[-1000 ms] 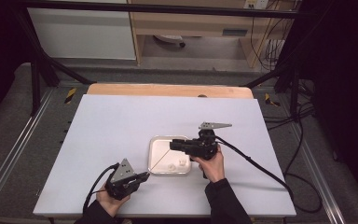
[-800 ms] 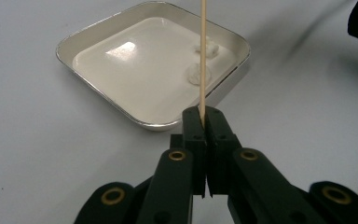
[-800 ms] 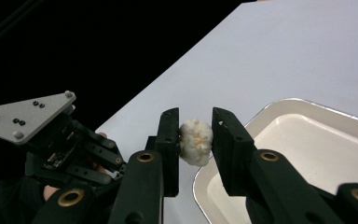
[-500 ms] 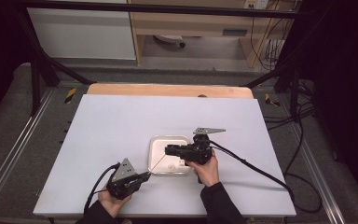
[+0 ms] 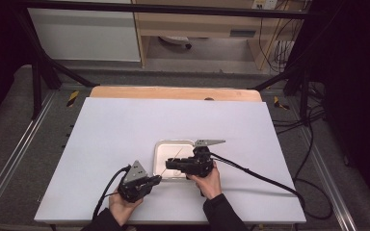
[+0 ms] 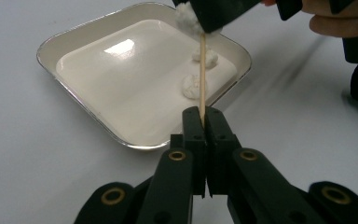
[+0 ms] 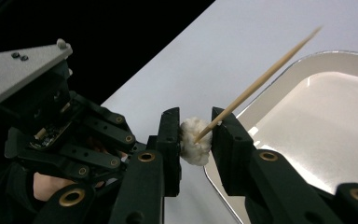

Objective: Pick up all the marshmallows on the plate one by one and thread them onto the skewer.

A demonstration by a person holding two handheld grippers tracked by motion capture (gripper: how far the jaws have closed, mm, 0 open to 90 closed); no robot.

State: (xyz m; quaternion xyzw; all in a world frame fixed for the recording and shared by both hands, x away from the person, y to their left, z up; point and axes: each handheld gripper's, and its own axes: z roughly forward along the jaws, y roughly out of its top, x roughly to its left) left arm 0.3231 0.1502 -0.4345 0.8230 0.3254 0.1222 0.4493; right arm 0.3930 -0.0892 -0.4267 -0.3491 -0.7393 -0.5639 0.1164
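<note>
- Step in hand, as I judge it: threading a soft white ball (image 7: 195, 140) onto a thin wooden skewer (image 6: 202, 74).
- The left gripper (image 6: 203, 122) has its fingers closed tight on the skewer's near end, low in the centre of the left gripper view; the stick runs up the frame from there, over the tray (image 6: 74, 65).
- The right gripper (image 7: 196, 135) has its fingers clamped on the white ball, centre of the right gripper view. The skewer's far end meets the ball's right side there; how deep it has gone in I cannot tell.
- Two more white balls (image 6: 193, 86) lie in the tray, right of centre in the left gripper view, close to the skewer's line.
- In the high view the tray sits on the white desk (image 5: 125, 125) just below the frame's middle, the right gripper above its near edge and the left gripper at its lower left.
- Next move, in my judgement: keep the stick steady and level, and push the ball straight along the skewer's axis so that it slides on without the stick bending or slipping off to one side.
</note>
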